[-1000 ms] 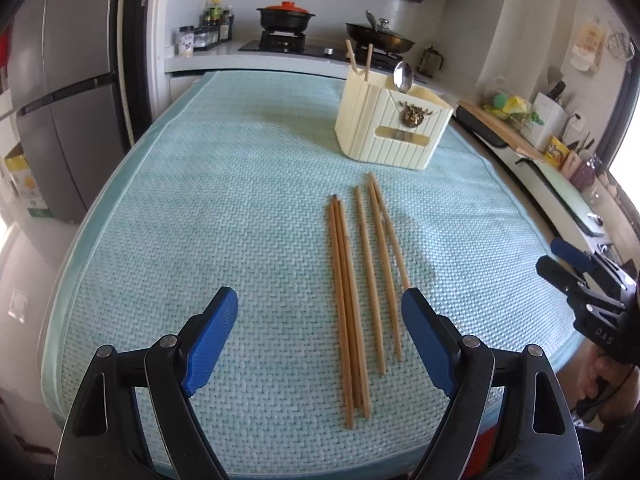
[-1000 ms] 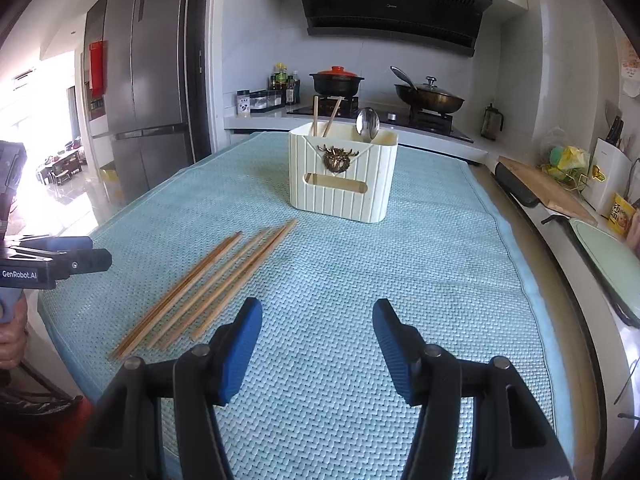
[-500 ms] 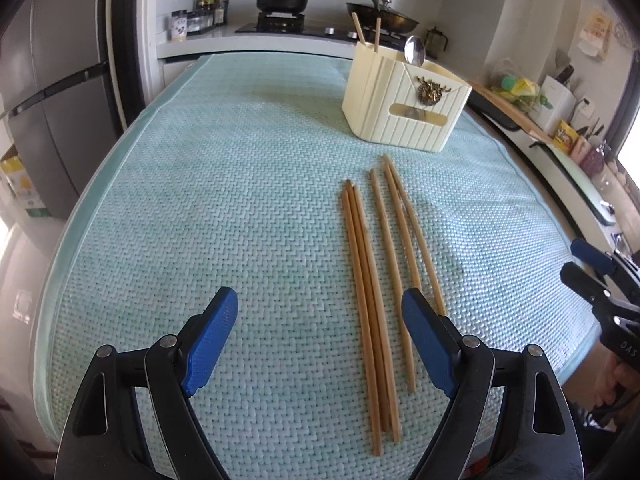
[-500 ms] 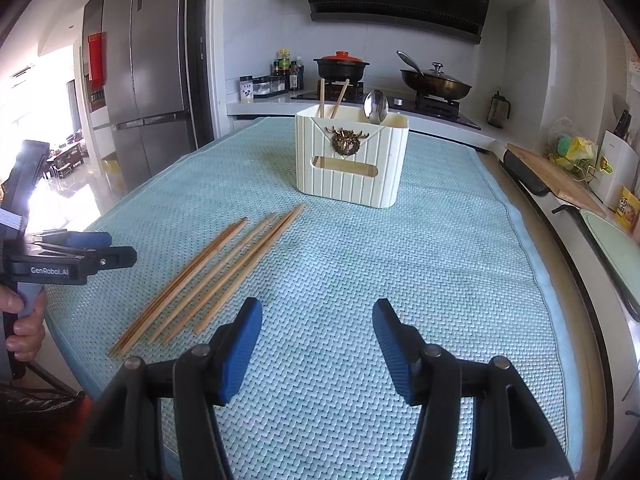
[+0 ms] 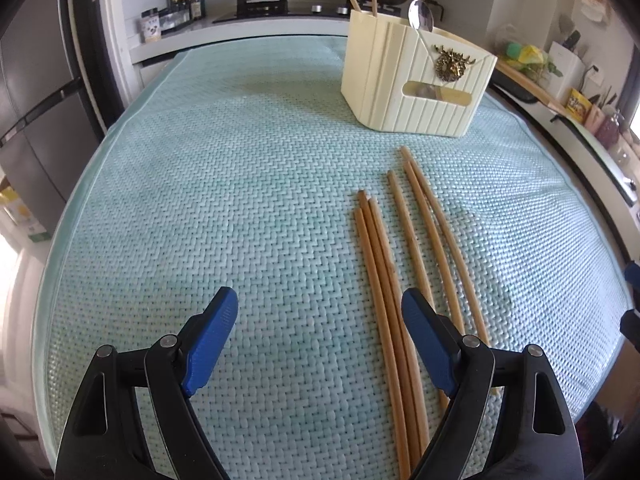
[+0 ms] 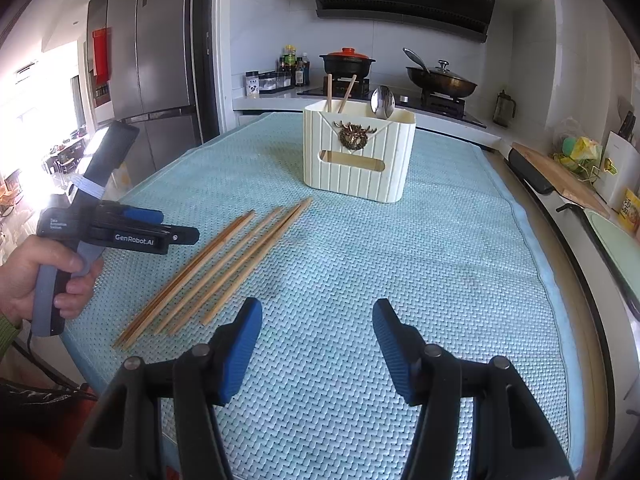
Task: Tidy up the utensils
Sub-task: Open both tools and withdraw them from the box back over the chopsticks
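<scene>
The left gripper (image 5: 320,320), black w/ blue pads, has its jaws spread wide and holds nothing. It hangs low over the pale green woven mat (image 5: 240,184) at the near end of the loose wooden chopsticks (image 5: 404,248). My guess: it's wide so it can drop around a stick or 2 w/o bumping them.

The sticks lie flat on the mat, side by side, about 6 of them. 3 are bunched tight on the left, 1 is in the middle, 2 are on the right. Their far tips point at the cream ribbed plastic utensil holder (image 5: 416,80). Seen from the left wrist, the right blue pad (image 5: 426,336) sits over the near part of the bunch; most sticks are right by that pad or just past it, not in the middle of the gap. So the tool prob needs to slide a bit to the right before it pinches.

The holder stands upright, farther back on the mat, apart from the sticks. It already has 2 chopsticks and a shiny metal spoon (image 5: 421,15) poking out the top, so that's likely where the rest go.

The right gripper (image 6: 316,344) is partly spread, also empty, over bare mat. It's near the sticks but off to their side. Looks like it's waiting. A hand (image 6: 36,276) grips the left tool's handle in the right wrist view.
</scene>
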Tool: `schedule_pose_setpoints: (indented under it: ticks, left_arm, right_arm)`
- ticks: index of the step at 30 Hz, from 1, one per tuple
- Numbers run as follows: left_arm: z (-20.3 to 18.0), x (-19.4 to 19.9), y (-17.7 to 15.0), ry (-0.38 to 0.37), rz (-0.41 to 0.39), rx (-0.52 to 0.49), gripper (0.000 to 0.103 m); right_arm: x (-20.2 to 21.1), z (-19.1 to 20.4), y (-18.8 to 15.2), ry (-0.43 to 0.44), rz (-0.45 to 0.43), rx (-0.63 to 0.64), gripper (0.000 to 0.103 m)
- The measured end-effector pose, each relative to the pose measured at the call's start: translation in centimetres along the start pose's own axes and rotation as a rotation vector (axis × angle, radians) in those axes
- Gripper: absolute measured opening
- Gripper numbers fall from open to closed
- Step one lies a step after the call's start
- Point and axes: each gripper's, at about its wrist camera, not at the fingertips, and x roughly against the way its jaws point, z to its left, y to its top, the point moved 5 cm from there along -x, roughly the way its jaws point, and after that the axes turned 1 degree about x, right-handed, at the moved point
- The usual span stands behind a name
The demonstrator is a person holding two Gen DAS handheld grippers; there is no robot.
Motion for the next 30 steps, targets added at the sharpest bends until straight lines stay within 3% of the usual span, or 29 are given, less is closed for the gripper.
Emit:
schedule_pose_setpoints:
  ticks: [22, 28, 30]
  left_arm:
    - [0.8, -2.6, 0.4, 0.057, 0.049, -0.031, 0.085]
    - [1.0, -2.7, 0.3, 0.055, 0.045, -0.025, 0.085]
    - [1.1, -2.6, 0.3, 0.056, 0.042, -0.02, 0.085]
  right_arm:
    - [-0.2, 0.1, 0.1, 0.002, 0.005, 0.004, 0.059]
    - [-3.2, 1.3, 1.5, 0.032, 0.061, 0.037, 0.059]
    - [-4.8, 1.8, 2.3, 0.079, 0.081, 0.001, 0.059]
